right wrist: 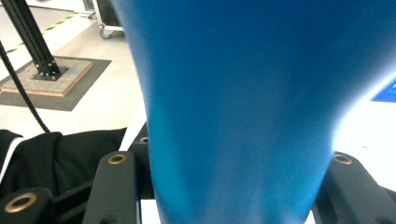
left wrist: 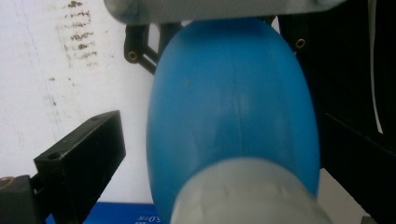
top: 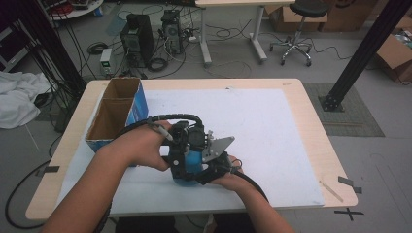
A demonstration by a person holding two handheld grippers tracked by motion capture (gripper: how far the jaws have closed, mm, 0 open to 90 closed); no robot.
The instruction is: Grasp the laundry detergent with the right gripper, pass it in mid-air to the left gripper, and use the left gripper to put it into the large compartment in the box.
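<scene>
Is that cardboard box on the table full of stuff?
No, the box on the table stands open, and both its compartments show bare brown cardboard inside.

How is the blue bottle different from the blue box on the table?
The blue bottle is round and smooth with a pale cap end, seen in the left gripper view; the blue box is square-cornered, open on top, with brown cardboard inside. The bottle is clamped in the right gripper; the box stands free near the table's left edge, touched by no gripper. The bottle looks smaller than the box. Both are blue.
</scene>
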